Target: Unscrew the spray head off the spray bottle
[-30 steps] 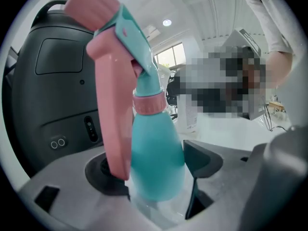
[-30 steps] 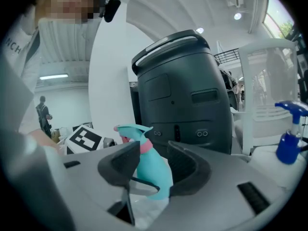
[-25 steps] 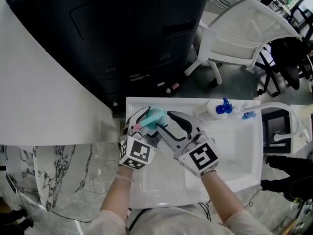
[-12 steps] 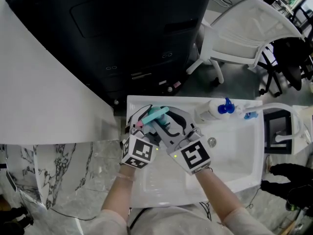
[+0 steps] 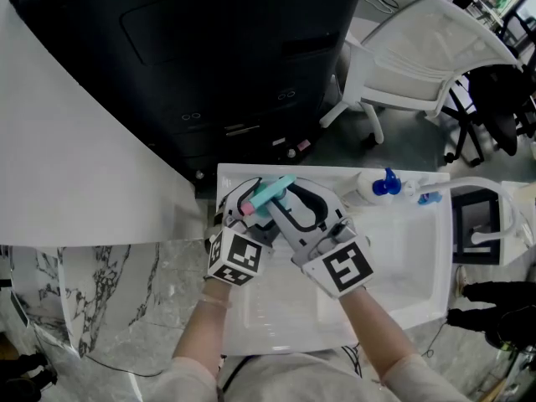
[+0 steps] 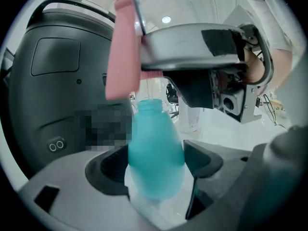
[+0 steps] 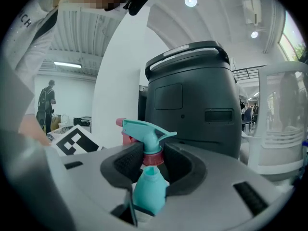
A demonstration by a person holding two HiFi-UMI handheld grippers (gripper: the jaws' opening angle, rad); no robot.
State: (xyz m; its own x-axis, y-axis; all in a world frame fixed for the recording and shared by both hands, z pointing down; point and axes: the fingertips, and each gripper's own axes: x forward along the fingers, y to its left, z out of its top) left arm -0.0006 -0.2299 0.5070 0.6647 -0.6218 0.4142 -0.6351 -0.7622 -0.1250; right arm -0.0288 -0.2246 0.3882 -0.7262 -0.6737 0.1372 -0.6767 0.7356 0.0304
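Barely anything readable for you here: just the letters "CH" on the person's white top [image 7: 26,19] in the right gripper view. The square markers [image 5: 345,269] are just black-and-white patterns.

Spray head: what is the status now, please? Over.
Left gripper shut on teal bottle. Right gripper shut on spray head collar, jaws just closed tighter. Head off, just above open bottle neck. Nothing blocking.

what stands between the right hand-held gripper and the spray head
Nothing visible: the right hand-held gripper, whose jaws have just been closing, pinches the spray head at its pink collar, above the teal bottle neck.
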